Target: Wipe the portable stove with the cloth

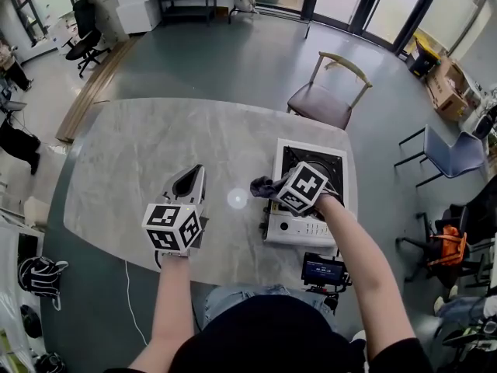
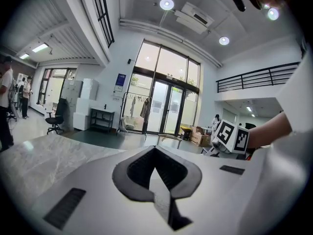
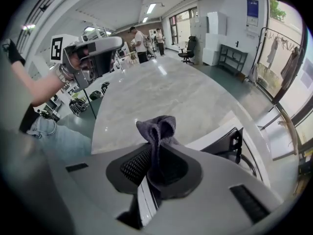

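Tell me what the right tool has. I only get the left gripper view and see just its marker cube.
Observer: The right tool is shut on a dark grey cloth, which bunches out past the tips.
Operator: Where's the stove?
Observer: The portable stove sits at the right of the table, near the person's edge, under the right tool.
Operator: Is the cloth on it?
Observer: In the head view the cloth is at the stove's left edge. I can't tell whether it touches.
Operator: And my left tool versus the stove?
Observer: The left tool is over bare table, left of the stove and apart from it.
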Demonstrator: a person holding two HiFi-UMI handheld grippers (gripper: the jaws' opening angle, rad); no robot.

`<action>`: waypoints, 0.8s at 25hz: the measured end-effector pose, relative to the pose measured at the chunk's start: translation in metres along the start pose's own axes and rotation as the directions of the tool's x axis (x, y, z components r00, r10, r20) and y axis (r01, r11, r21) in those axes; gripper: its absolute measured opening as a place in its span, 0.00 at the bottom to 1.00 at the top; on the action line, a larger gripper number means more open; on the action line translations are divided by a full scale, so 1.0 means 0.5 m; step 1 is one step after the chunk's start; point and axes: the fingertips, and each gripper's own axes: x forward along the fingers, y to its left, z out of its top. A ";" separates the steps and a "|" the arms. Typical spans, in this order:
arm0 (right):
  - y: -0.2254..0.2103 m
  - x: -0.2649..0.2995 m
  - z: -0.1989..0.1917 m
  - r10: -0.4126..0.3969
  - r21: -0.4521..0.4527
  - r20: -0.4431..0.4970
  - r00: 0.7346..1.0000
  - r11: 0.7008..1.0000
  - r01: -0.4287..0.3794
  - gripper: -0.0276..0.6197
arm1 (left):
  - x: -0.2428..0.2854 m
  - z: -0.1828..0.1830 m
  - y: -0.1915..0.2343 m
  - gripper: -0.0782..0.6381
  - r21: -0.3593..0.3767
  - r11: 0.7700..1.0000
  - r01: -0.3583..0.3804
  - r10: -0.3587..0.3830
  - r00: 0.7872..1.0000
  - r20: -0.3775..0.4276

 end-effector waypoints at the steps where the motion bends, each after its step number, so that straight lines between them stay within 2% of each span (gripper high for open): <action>1: -0.001 -0.015 0.009 -0.010 0.001 0.028 1.000 1.000 0.010 0.15 | 0.001 0.009 -0.003 0.11 0.007 1.000 0.005 -0.006 1.000 0.006; 5: -0.015 -0.095 0.053 -0.073 -0.022 0.162 0.984 0.997 0.078 0.15 | 0.009 0.030 -0.015 0.11 0.023 1.000 0.018 -0.019 1.000 0.020; 10: -0.032 -0.234 0.096 -0.175 -0.012 0.327 0.929 0.982 0.189 0.15 | 0.027 0.044 -0.051 0.11 0.045 0.998 0.050 -0.051 0.998 0.022; 15: -0.056 -0.348 0.095 -0.292 0.019 0.438 0.850 0.949 0.315 0.15 | 0.054 0.066 -0.094 0.11 0.085 0.993 0.087 -0.090 0.996 0.030; 18: -0.074 -0.388 0.064 -0.379 0.116 0.485 0.788 0.921 0.372 0.15 | 0.067 0.079 -0.121 0.11 0.112 0.988 0.110 -0.114 0.993 0.032; 20: -0.082 -0.412 0.042 -0.436 0.215 0.522 0.733 0.899 0.381 0.15 | 0.074 0.089 -0.134 0.11 0.124 0.985 0.122 -0.128 0.991 0.037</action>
